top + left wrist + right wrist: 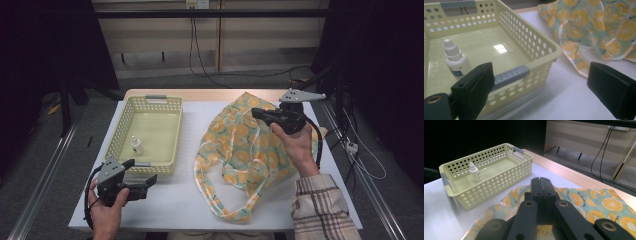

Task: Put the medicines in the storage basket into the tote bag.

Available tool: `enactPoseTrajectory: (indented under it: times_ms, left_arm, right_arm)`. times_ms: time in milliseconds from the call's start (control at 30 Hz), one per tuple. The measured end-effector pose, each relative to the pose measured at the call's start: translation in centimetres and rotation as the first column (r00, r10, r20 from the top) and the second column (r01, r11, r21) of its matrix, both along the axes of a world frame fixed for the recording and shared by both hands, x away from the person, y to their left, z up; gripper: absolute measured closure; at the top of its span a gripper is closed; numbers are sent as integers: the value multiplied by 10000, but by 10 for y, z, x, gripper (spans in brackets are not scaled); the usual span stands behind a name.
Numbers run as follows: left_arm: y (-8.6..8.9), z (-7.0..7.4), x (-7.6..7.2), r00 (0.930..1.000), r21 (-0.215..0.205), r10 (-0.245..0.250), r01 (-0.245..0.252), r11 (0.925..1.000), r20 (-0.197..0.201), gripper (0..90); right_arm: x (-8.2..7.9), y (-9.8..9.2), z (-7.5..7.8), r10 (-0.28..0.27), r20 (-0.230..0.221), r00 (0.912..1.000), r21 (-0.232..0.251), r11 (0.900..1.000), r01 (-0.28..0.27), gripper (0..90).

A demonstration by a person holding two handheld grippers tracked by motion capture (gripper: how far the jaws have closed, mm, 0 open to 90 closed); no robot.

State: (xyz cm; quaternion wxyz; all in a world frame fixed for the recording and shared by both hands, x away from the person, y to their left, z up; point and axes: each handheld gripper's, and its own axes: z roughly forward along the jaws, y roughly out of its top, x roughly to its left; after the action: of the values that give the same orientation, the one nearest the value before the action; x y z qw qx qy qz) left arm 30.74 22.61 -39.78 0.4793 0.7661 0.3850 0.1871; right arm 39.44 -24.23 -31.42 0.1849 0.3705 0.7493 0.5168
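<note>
A pale yellow perforated basket (120, 131) (544, 37) (499, 182) stands on the left half of the white table (175, 200). A small white dropper bottle (136, 145) (455, 61) (474, 172) stands upright inside it. To its right lies a crumpled clear bag printed with orange slices (240, 145) (599, 25) (604, 205). My left gripper (141, 171) (540, 67) is open just in front of the basket's near end, holding nothing. My right gripper (256, 113) (541, 180) is shut over the bag's far part; no fabric shows between its jaws.
The bag's loop handles (235, 212) trail toward the table's front edge. A wooden strip (200, 94) runs along the table's far edge. Black cables (200, 55) hang down the wall behind, and more cables (360, 155) lie on the floor at the right.
</note>
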Motion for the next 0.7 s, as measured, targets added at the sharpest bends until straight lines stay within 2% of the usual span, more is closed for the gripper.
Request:
enactPoseTrajectory:
  times_ms: [67,133,300,467,533,700]
  left_arm:
    - [2,3,5,9999,-21,-115,115,9999,-57,72]
    - [5,8,10,9992,222,-234,241,9995,-325,72]
    - [12,13,22,9990,590,-137,162,9981,-429,66]
    - [18,13,36,9955,897,-174,258,9956,-936,101]
    - [20,12,45,9908,1074,-381,522,9928,-1296,130]
    - [22,13,63,9903,1543,46,170,9879,-1388,117]
  right_arm:
    - [1,2,-1,60,-1,10000,-18,10000,-60,900]
    - [1,3,-2,117,-37,9999,-74,9999,-117,900]
    - [1,6,-3,174,-87,9998,-127,9998,-175,900]
    - [1,6,-3,190,-100,9998,-109,9998,-191,900]
    - [1,7,-4,196,-134,9997,-99,9998,-197,900]
    - [1,8,-5,264,-166,9995,-129,9996,-266,900]
